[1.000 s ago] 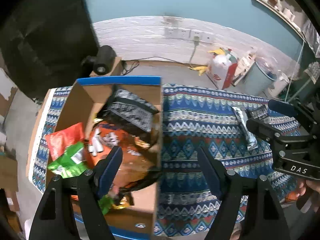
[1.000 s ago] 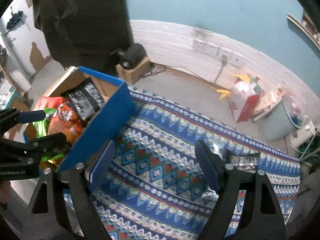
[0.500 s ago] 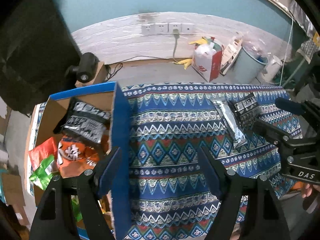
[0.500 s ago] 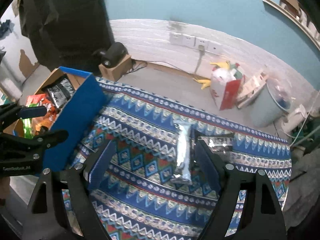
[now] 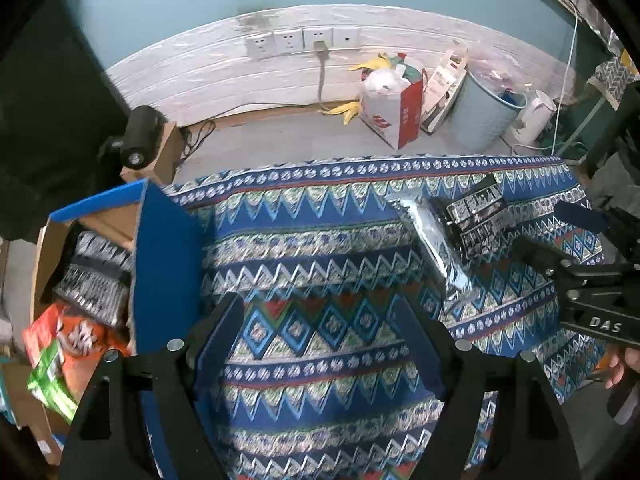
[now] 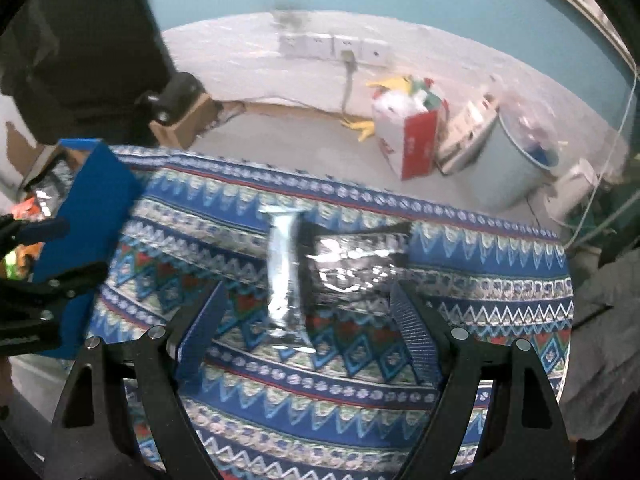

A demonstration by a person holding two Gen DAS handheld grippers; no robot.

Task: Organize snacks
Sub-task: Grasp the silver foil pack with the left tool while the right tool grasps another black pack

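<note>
A long silver snack packet [image 6: 284, 272] and a black-and-silver snack bag [image 6: 356, 260] lie side by side on the patterned cloth [image 6: 360, 380]. My right gripper [image 6: 308, 340] is open and empty, just short of them. They also show at the right of the left wrist view: the silver packet [image 5: 436, 252] and the black bag [image 5: 476, 216]. My left gripper [image 5: 320, 340] is open and empty over the cloth [image 5: 312, 248]. A blue cardboard box [image 5: 164, 268] at the left holds an orange bag [image 5: 76, 344], a green packet [image 5: 52, 376] and a black bag [image 5: 92, 280].
The box [image 6: 88, 220] stands at the cloth's left edge. Beyond the table lie a floor with a red-and-white bag [image 5: 396, 108], a grey bin [image 5: 480, 116], a white kettle [image 5: 534, 116] and a small cardboard box with a black device [image 5: 140, 140].
Both grippers have swung right, away from the box and toward the two packets on the cloth. The right gripper has come close to them. Both stay open and empty.
</note>
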